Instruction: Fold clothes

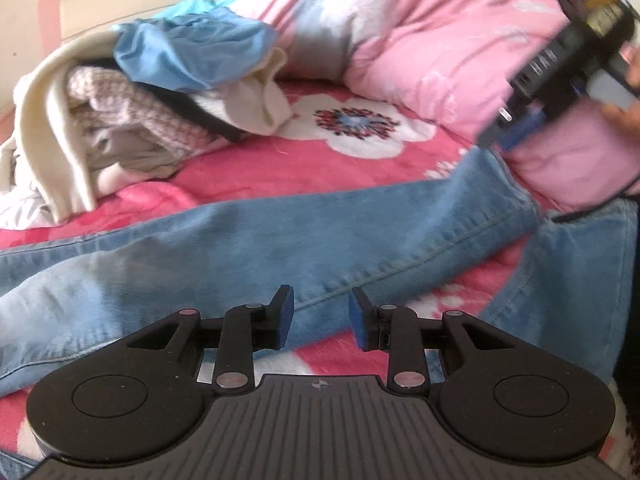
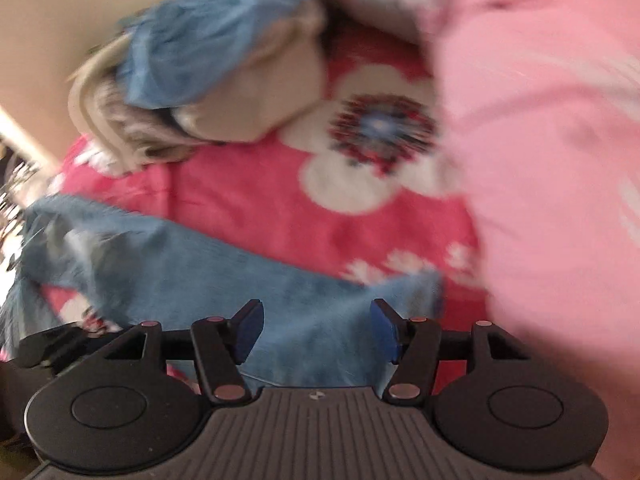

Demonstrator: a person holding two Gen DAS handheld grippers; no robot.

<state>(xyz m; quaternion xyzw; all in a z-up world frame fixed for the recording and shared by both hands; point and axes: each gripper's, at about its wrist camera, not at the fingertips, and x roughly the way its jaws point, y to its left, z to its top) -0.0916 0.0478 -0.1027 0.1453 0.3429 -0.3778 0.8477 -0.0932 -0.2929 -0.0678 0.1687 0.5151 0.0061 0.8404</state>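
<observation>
**Ana:** Left wrist view first: the jeans (image 1: 280, 236) lie spread across the pink floral blanket (image 1: 304, 168) on the bed, one leg running from near left toward the far right. The left tool (image 1: 321, 316) hangs just above the denim with its blue pads apart and nothing between them.

**Ben:** And the right tool (image 2: 317, 330)?

**Ana:** Its own view is blurred, but its pads stand wide apart too, over a blue end of the jeans (image 2: 304, 320), not pressing on it. From the left view the right tool (image 1: 560, 64) sits far right, beside the pink quilt (image 1: 460, 40).

**Ben:** So neither grips yet. How should this pick go?

**Ana:** I'd say each tool should bite a firm edge, a hem or the waistband, taking both layers of denim and none of the fleece blanket underneath. Lift evenly so the leg stays flat.

**Ben:** Anything in the way?

**Ana:** The heap of unfolded clothes (image 1: 132, 112), with a blue garment (image 1: 192, 52) on top, sits far left, well apart from the jeans. Keep the fold on the open blanket, away from the quilt.
</observation>
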